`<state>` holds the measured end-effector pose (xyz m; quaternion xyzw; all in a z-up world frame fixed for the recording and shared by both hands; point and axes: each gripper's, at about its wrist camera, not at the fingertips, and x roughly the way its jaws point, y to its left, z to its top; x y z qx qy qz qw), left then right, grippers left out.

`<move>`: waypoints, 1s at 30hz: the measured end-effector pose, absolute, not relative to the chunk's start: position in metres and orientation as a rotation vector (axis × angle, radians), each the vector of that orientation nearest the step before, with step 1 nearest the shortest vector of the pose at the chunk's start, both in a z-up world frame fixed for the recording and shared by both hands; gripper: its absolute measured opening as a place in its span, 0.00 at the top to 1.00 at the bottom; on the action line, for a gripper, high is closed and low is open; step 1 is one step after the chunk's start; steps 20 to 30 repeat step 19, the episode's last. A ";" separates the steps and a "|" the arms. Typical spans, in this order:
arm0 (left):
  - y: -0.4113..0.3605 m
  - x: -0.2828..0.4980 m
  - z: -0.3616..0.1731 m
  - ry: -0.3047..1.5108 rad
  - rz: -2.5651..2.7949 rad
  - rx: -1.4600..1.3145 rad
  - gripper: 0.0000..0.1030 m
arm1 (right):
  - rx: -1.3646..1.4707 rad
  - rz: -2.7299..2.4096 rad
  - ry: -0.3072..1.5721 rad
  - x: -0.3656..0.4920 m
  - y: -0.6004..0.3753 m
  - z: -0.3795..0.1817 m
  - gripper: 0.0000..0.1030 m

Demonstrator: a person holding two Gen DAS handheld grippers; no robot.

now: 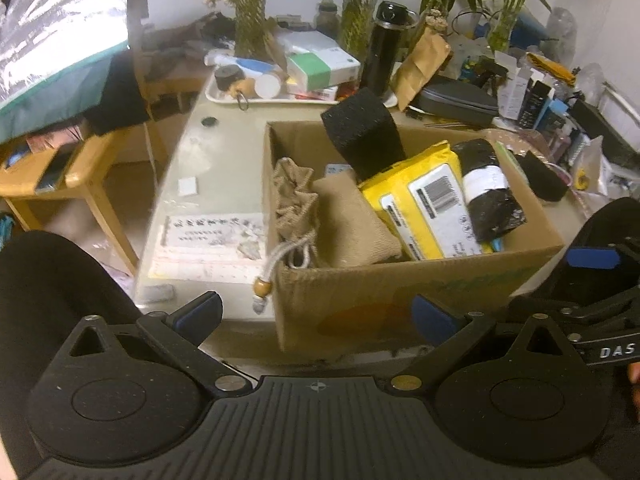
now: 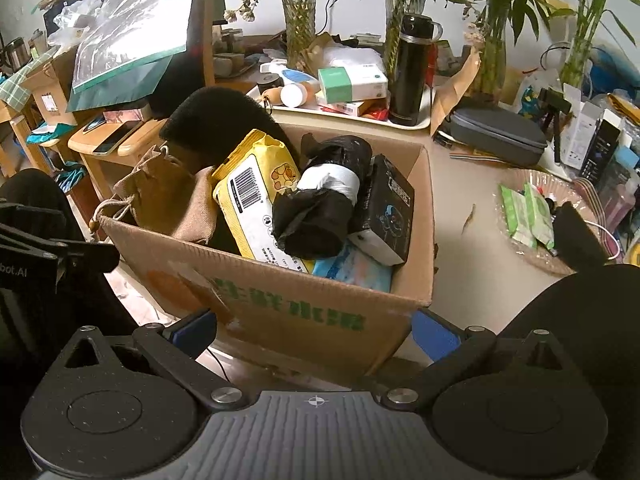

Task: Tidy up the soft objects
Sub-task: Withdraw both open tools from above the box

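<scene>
The pale surface (image 1: 224, 160) carries a cardboard box (image 1: 400, 292), a white tray (image 1: 280, 98), a grey case (image 1: 460, 98) and a clear dish (image 2: 516, 184).

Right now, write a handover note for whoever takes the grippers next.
Left gripper: open, empty, at the near wall of the cardboard box.
Right gripper: open, empty, at the same box.
In the box: black sponge, tan pouch, yellow wipes pack, black bag roll.
Left: green packets sit in the clear dish to the right.
</scene>
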<state>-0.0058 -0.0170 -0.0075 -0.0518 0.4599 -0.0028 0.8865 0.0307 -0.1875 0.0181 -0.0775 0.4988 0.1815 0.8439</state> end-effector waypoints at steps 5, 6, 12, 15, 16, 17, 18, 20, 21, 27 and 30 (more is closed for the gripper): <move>-0.019 -0.006 -0.009 0.963 -0.017 -0.118 0.00 | -0.160 0.383 1.052 0.032 -0.188 0.018 0.00; -0.020 -0.006 -0.009 0.965 -0.016 -0.117 0.00 | -0.160 0.383 1.053 0.032 -0.188 0.018 0.00; -0.020 -0.006 -0.010 0.970 -0.017 -0.118 0.00 | -0.159 0.382 1.053 0.032 -0.188 0.018 0.00; -0.020 -0.006 -0.010 0.970 -0.017 -0.117 0.00 | -0.159 0.382 1.053 0.032 -0.188 0.018 0.00; -0.020 -0.006 -0.010 0.969 -0.019 -0.119 0.00 | -0.159 0.382 1.053 0.032 -0.188 0.018 0.00; -0.019 -0.006 -0.010 0.967 -0.021 -0.123 0.00 | -0.159 0.382 1.052 0.032 -0.188 0.018 0.00; -0.019 -0.006 -0.010 0.965 -0.022 -0.127 0.00 | -0.160 0.382 1.052 0.032 -0.188 0.018 0.00; -0.019 -0.006 -0.010 0.964 -0.023 -0.128 0.00 | -0.159 0.382 1.053 0.032 -0.188 0.018 0.00; -0.019 -0.006 -0.010 0.964 -0.023 -0.128 0.00 | -0.159 0.382 1.053 0.032 -0.188 0.018 0.00; -0.019 -0.006 -0.010 0.964 -0.023 -0.128 0.00 | -0.159 0.382 1.053 0.032 -0.188 0.018 0.00; -0.019 -0.006 -0.010 0.964 -0.023 -0.128 0.00 | -0.159 0.382 1.053 0.032 -0.188 0.018 0.00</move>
